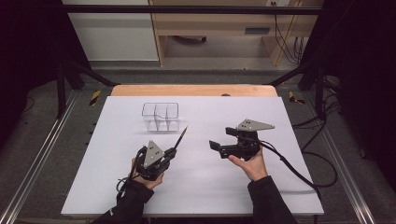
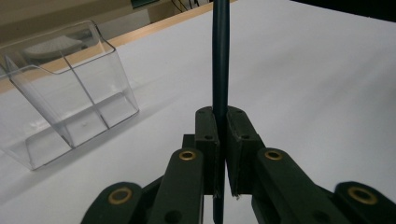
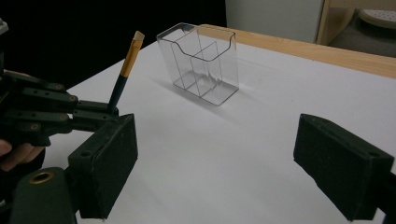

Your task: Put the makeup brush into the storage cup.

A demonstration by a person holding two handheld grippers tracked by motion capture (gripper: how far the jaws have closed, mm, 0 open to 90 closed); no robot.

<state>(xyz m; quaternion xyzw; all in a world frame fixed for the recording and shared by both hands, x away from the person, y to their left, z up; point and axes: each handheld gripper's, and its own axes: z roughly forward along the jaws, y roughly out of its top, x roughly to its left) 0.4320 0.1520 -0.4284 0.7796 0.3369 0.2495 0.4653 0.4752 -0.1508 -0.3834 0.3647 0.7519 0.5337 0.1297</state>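
My left gripper is shut on the dark handle of a slim brush, whose gold ferrule and pale tip point up and away toward the table's far side. In the left gripper view the jaws pinch the handle upright between the pads. A clear plastic organiser with several compartments stands just beyond the brush tip, apart from it. My right gripper hovers at the centre right, turned leftward. In the right gripper view it is wide open and empty, facing the organiser, the brush and the left gripper.
A white sheet covers the tabletop, and a wooden edge shows at the back. Black frame bars and cables run along both sides, and the right gripper's cable trails over the sheet's right side.
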